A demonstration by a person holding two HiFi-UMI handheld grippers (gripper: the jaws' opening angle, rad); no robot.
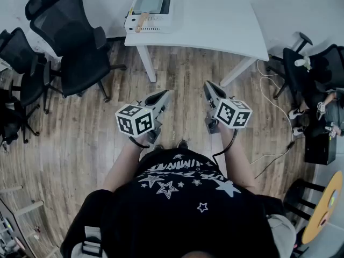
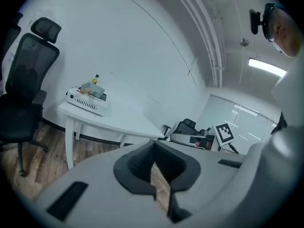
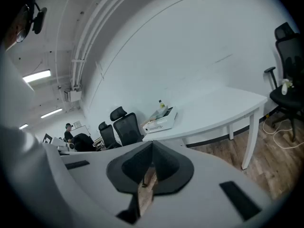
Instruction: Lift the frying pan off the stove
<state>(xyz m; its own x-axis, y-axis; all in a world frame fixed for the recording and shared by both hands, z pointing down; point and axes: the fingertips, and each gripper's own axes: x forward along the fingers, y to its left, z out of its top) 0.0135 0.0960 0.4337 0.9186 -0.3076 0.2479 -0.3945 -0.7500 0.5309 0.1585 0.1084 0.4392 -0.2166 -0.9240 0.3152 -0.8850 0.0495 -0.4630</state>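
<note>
Frying pan: too small to discern, presumably on stove [image 1: 148, 11] on table [image 1: 215, 26], well ahead; left gripper [image 1: 164, 95] and right gripper [image 1: 207, 86] were closed, empty; best walked closer, jaws opened before gripping.

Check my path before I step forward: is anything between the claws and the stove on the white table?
Nothing visible: only wooden floor lies between the left claw, the right claw and the table; chairs stand aside.
</note>
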